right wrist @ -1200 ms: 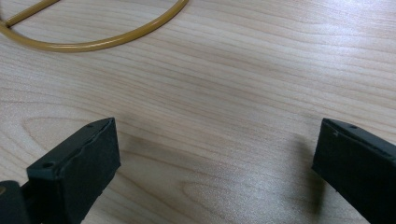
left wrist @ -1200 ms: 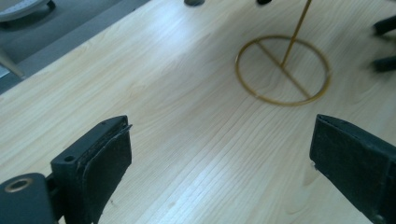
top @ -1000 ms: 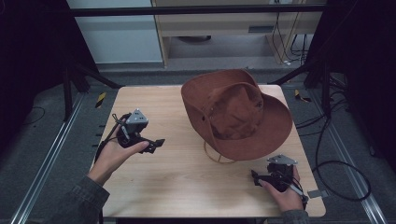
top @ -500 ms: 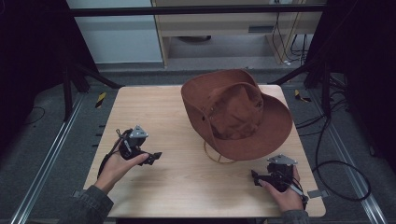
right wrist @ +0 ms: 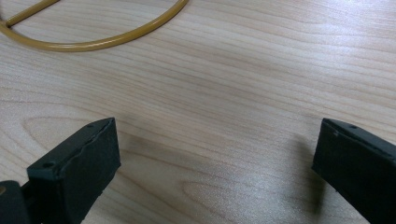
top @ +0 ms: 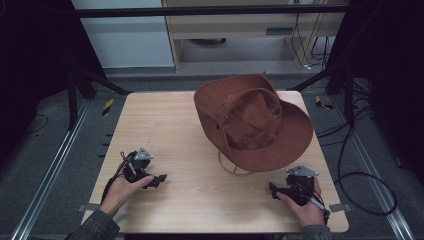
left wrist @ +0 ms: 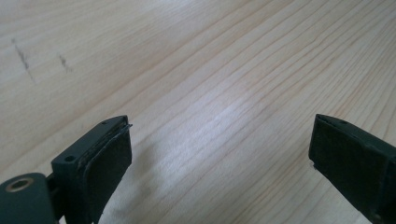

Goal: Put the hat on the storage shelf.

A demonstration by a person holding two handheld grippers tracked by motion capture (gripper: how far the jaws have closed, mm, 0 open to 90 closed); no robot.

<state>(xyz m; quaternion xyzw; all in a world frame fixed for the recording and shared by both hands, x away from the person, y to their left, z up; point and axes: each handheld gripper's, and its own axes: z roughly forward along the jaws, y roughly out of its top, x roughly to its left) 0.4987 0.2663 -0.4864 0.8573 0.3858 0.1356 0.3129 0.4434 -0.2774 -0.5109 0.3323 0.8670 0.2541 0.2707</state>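
**Hat on its stand, both grippers resting wide open**

The brown hat [top: 252, 120] sits right of the table's [top: 165, 120] centre, hiding most of the brass wire stand [top: 232, 168] beneath; one curved loop pokes out below the brim. The left gripper [top: 159, 180] rests near the front left edge, jaws wide apart over bare wood. The right gripper [top: 273, 190], just beside the brim, gapes equally, empty.

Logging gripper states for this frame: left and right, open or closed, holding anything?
Left gripper: open, jaws wide apart over the bare table, holding nothing.
Right gripper: open, holding nothing; the hat is untouched.
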